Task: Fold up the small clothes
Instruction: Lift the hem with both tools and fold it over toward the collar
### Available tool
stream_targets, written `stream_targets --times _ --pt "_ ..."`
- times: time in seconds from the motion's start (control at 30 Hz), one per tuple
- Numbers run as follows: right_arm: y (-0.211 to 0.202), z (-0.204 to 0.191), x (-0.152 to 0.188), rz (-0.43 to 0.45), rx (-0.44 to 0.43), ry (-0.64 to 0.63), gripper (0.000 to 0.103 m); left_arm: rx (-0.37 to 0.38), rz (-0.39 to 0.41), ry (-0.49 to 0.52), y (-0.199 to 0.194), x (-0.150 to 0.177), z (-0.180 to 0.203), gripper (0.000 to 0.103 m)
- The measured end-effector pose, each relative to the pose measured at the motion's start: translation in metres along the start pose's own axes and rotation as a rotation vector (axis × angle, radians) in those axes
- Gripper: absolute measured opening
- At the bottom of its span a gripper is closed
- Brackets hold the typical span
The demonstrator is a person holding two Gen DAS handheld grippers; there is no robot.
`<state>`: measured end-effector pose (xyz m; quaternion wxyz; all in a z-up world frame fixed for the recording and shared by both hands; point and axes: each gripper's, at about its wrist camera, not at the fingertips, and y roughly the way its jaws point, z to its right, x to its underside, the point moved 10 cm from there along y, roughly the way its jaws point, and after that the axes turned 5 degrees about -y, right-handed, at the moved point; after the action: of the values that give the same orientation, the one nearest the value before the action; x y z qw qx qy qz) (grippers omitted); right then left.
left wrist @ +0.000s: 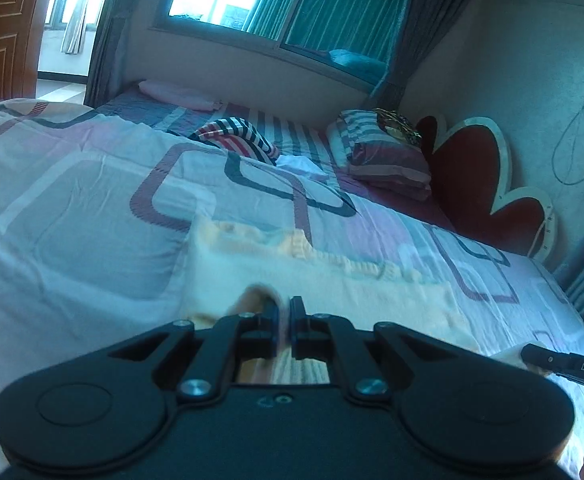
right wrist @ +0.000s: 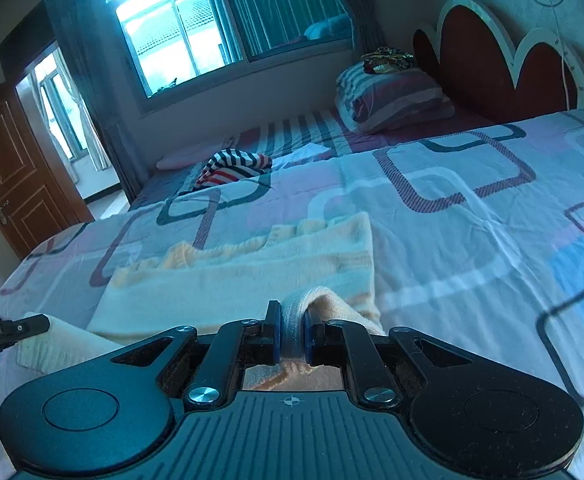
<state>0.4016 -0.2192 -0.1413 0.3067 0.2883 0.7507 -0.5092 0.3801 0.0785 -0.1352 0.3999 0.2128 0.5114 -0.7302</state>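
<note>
Cream knit garment [right wrist: 244, 272] lies flat on the bed [right wrist: 472, 208], near the front edge of the patterned quilt, its ribbed far edge scalloped and wavy. Right gripper [right wrist: 292, 334]: fingers nearly together, a bunched fold of the garment's near right corner pinched between the pads, cloth bulging out just past the tips. Left gripper [left wrist: 285, 322]: fingers closed to a thin slit at the garment's near left edge; the left wrist view is blurred there, so cannot tell whether cloth sits between the pads. Each gripper's tip shows at the edge of the other's view, both low over the near hem, one toward each end. Striped shirt [right wrist: 232, 166] lies crumpled toward the far edge of the bed, well apart from the garment. Folded striped bedding [right wrist: 392, 96] stacked at the far head corner, against the red scalloped headboard [right wrist: 492, 64]. Window [right wrist: 196, 20] above the far side; wooden door [right wrist: 8, 168] at left.
</note>
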Motion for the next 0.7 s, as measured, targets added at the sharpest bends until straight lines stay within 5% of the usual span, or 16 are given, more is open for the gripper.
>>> stream_targets --times 0.4,0.63,0.7 --pt "0.116 0.049 -0.040 -0.094 -0.007 0.145 0.010 -0.131 -0.045 -0.095 0.100 -0.032 -0.027 0.004" --pt "0.145 0.054 -0.045 -0.116 -0.007 0.137 0.011 -0.179 -0.037 -0.091 0.117 -0.051 -0.041 0.031" --pt "0.148 0.055 -0.046 -0.115 -0.009 0.129 0.018 -0.180 -0.033 -0.081 0.115 -0.055 -0.044 0.040"
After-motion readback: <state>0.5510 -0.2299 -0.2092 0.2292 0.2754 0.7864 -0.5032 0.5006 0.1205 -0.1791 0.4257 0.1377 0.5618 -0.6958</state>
